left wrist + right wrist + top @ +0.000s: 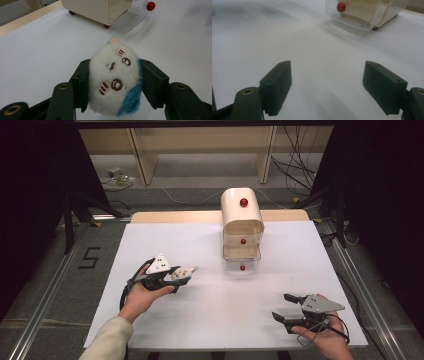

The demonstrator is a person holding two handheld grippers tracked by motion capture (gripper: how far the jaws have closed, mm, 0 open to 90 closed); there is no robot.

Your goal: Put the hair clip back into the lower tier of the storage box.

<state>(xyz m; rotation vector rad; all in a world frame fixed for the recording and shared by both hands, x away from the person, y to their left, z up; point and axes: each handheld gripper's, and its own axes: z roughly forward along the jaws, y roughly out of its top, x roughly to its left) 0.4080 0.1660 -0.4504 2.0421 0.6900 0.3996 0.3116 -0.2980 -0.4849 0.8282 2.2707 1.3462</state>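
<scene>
A small white plush toy (113, 80) with a stitched face, pink cheeks and a blue patch is squeezed between the two black jaws of my left gripper (113, 86). In the high view that left gripper (186, 274) sits at the table's left with the plush toy (184, 271) at its tip, pointing toward the cream drawer cabinet (242, 217). The cabinet's lowest clear drawer (242, 255) is pulled out, with a red knob (242, 268) at its front. My right gripper (282, 307) rests at the near right, jaws wide apart with nothing between them.
The white tabletop (200, 305) ends in a wooden strip (170, 216) at the back. The cabinet has two more red knobs above. A shelf frame and cables lie on the floor beyond the table, metal rails flank both sides.
</scene>
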